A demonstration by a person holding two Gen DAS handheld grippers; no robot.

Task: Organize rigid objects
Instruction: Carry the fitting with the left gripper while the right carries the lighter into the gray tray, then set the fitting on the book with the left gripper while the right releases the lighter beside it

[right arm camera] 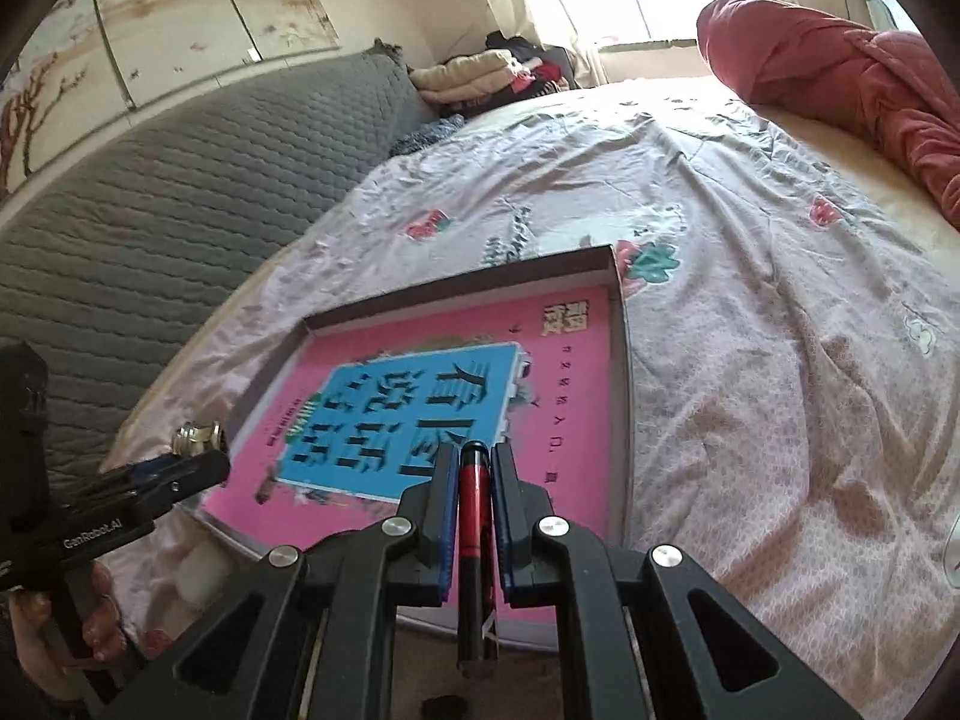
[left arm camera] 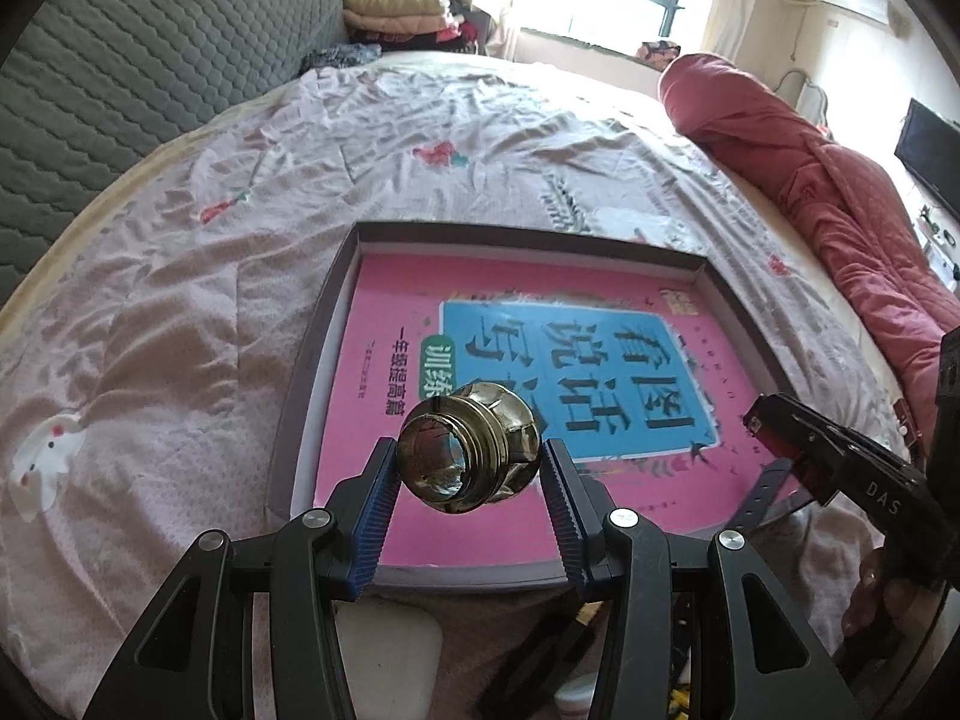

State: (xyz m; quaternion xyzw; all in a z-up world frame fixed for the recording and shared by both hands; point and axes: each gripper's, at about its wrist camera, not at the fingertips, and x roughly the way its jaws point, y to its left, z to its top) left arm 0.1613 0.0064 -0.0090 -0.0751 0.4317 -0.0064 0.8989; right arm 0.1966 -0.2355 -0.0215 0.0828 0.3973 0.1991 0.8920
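A shallow grey box (left arm camera: 318, 324) lies on the bed with a pink book (left arm camera: 420, 516) inside it. My left gripper (left arm camera: 468, 456) is shut on a shiny brass knob (left arm camera: 465, 447) and holds it above the book's near edge. The right gripper shows in the left wrist view (left arm camera: 774, 426), over the box's right side. In the right wrist view my right gripper (right arm camera: 474, 468) is shut on a red and black marker (right arm camera: 475, 534), above the near edge of the box (right arm camera: 621, 372) and book (right arm camera: 576, 396). The left gripper with the knob (right arm camera: 195, 435) is at the left.
The bed has a pale pink patterned sheet (left arm camera: 180, 300). A grey quilted headboard (left arm camera: 120, 60) stands at the left. A red quilt (left arm camera: 840, 192) lies along the right side. Folded clothes (left arm camera: 396, 12) sit at the far corner by the window.
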